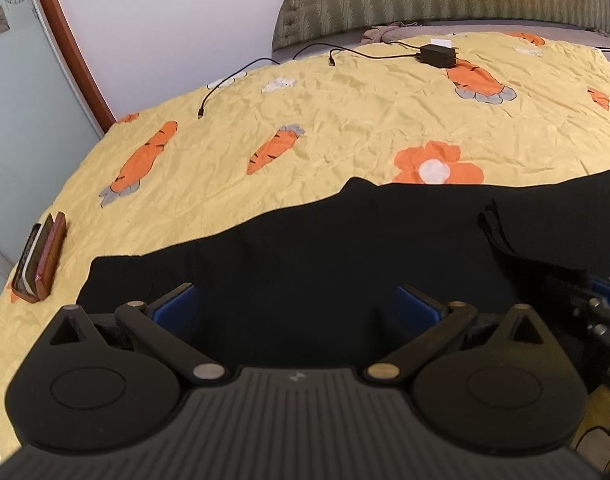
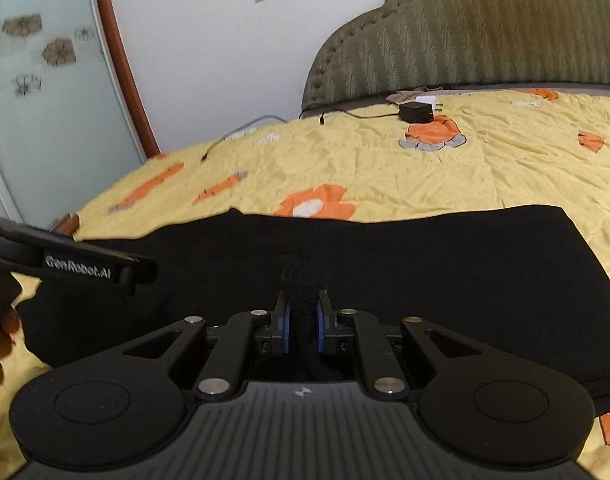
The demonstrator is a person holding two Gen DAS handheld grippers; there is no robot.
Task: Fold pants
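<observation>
pants (image 2: 385,272) partly folded on bed (image 2: 425,176); right tool (image 2: 304,326) pinches a fabric fold, left tool (image 1: 295,306) released; further folds remain.

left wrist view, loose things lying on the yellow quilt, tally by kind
Black pants: 1
Black power adapter: 1
Black cables: 2
Flat cases standing at the quilt's left edge: about 3, hard to separate
Total: about 7
</observation>
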